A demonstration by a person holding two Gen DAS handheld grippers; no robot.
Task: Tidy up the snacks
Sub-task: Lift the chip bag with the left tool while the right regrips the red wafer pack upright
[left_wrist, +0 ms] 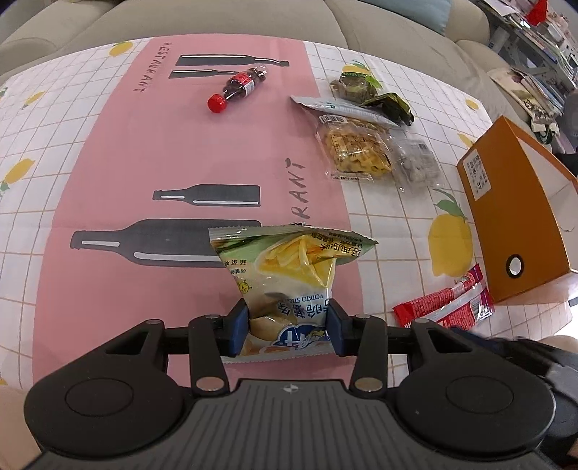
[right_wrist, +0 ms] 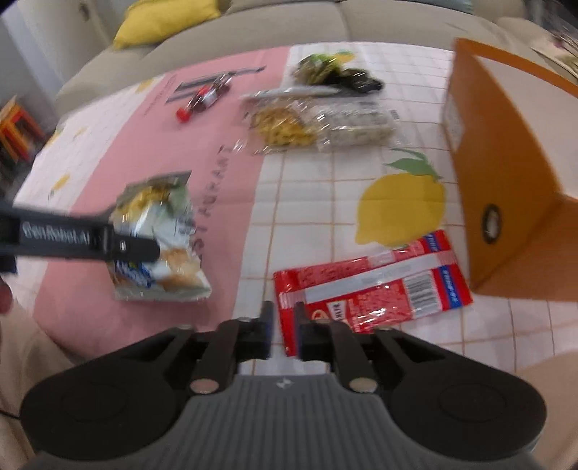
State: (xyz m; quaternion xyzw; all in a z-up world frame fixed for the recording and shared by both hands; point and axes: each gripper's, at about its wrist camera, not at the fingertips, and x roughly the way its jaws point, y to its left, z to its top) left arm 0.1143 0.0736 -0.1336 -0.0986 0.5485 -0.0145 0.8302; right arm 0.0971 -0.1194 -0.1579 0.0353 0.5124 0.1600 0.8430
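Observation:
My left gripper (left_wrist: 288,327) is shut on a green and white potato stick bag (left_wrist: 289,269), squeezing its lower half above the pink cloth; the bag (right_wrist: 159,235) and the left gripper's arm (right_wrist: 90,240) also show in the right wrist view. My right gripper (right_wrist: 283,325) has its jaws nearly closed, with the left edge of a red snack packet (right_wrist: 375,289) lying between the fingertips; whether they pinch it is unclear. The red packet (left_wrist: 448,303) lies flat on the cloth. An orange box (left_wrist: 513,213) (right_wrist: 505,159) stands open at the right.
A small cola bottle (left_wrist: 238,86) lies at the back. A cluster of clear and dark snack bags (left_wrist: 354,152) (right_wrist: 289,123) lies behind the lemon print. A beige sofa (left_wrist: 216,21) runs behind the table. The tablecloth (right_wrist: 325,202) covers the table.

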